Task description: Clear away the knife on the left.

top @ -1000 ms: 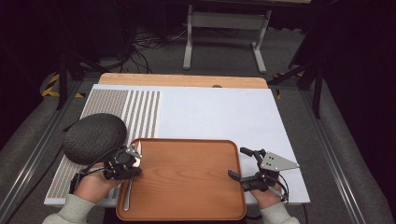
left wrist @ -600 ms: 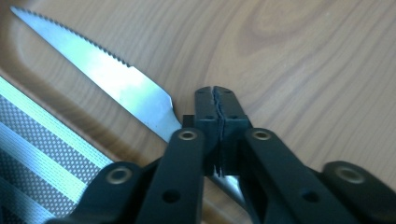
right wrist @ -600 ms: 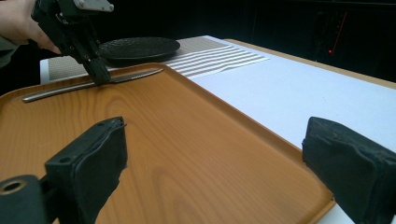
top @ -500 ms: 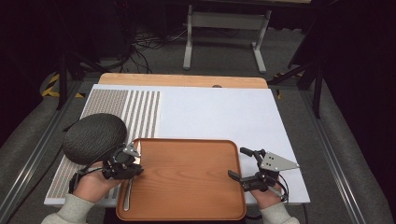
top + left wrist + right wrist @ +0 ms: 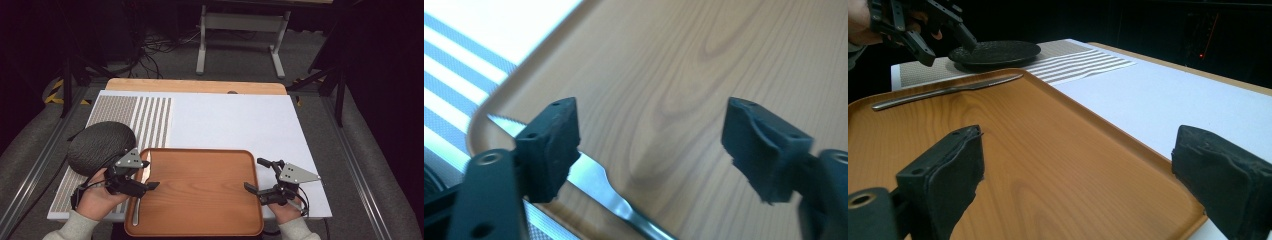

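1. The knife [image 5: 140, 192] lies along the wooden tray's [image 5: 200, 200] 9 o'clock edge.
2. The left gripper [image 5: 142, 186] hovers over it, jaws released; lower squarely onto the handle.
3. The right gripper [image 5: 260, 192], jaws released, straddles the 3 o'clock rim.

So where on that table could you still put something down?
Most of the tray is bare, between the knife at its left edge and the right tool. The white mat beyond the tray is free too. It is crowded around the dark plate and left tool.
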Demonstrator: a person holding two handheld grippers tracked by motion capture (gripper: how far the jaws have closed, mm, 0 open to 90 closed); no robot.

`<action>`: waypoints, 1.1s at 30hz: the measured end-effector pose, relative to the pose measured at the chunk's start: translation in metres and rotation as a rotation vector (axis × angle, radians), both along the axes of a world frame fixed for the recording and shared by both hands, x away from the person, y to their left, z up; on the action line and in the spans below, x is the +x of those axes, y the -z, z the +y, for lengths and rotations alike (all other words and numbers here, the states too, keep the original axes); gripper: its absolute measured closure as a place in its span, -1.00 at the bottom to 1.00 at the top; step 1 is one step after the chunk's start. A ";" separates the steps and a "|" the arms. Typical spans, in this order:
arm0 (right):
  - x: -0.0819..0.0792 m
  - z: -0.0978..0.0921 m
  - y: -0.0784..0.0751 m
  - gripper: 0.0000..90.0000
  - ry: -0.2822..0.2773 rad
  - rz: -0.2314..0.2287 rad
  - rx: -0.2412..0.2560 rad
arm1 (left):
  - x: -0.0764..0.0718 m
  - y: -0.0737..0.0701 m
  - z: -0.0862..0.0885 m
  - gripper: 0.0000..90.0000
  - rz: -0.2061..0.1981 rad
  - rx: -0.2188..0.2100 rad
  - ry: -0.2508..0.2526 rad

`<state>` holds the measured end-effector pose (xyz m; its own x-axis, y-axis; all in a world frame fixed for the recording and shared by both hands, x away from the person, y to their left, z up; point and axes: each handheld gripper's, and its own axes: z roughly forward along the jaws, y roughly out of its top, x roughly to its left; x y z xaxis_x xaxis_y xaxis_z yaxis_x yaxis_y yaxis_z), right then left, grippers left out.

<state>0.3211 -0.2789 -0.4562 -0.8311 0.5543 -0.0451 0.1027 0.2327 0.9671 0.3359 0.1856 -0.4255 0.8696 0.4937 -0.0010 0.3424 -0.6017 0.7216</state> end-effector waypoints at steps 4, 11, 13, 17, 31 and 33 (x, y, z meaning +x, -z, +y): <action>0.000 -0.001 0.000 -0.84 0.004 0.002 0.001 | -0.004 -0.003 0.005 -0.73 -0.044 -0.070 -0.012; 0.000 -0.001 0.000 -0.84 0.005 -0.002 0.003 | -0.014 0.001 0.019 -0.90 -0.163 -0.217 -0.001; -0.001 -0.001 -0.001 -0.84 0.006 -0.005 0.004 | -0.017 0.006 0.024 -0.93 -0.201 -0.268 0.003; -0.001 -0.001 -0.001 -0.85 0.005 -0.006 0.007 | -0.023 0.016 0.031 -0.96 -0.257 -0.336 -0.018; -0.001 -0.003 0.000 -0.88 0.017 -0.014 0.024 | -0.034 0.054 0.058 -1.00 -0.326 -0.449 -0.040; -0.001 -0.003 0.000 -0.89 0.018 -0.013 0.027 | -0.034 0.057 0.059 -1.00 -0.318 -0.467 -0.047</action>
